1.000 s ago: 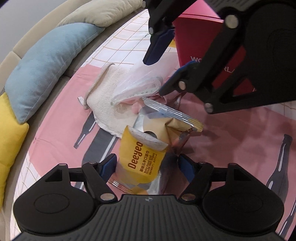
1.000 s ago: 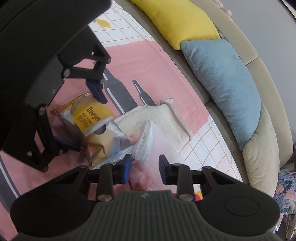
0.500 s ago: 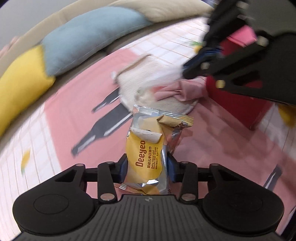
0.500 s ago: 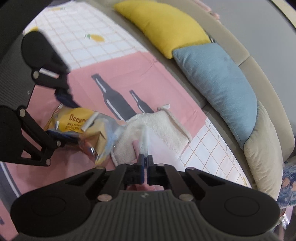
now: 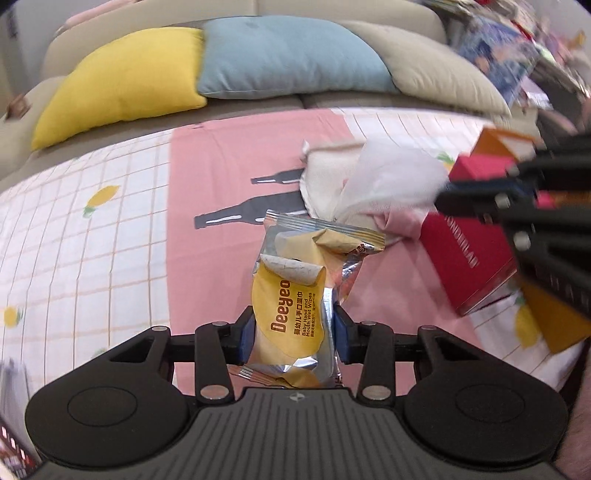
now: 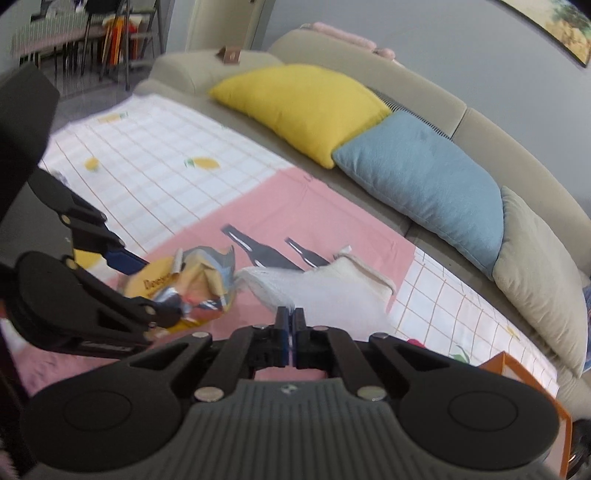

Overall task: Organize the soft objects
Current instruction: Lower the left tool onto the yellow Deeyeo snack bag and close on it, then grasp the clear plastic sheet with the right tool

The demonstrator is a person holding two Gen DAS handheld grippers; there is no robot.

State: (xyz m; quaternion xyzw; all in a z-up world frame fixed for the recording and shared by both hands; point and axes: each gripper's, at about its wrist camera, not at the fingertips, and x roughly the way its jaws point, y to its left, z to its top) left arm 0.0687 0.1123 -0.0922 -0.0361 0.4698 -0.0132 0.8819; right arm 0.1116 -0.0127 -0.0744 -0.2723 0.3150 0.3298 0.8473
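Lighting: bright, even, diffuse indoor light in both views; source not visible. Shadows: soft and faint, a weak one under the wipes packet (image 5: 295, 295). Glare: small highlights on the packet's silver foil. Distortion: strong fisheye in both views; the sofa (image 6: 480, 122) back and cushions bow along the top, corners dark. Blur: motion smear on the red box (image 5: 465, 258) and right edge of the left view; left side of the right view soft. Centre patterns stay fairly sharp.

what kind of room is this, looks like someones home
Most likely a home living room: a beige sofa with yellow and blue throw pillows, its seat covered by a printed sheet, and chairs by a table in the background.
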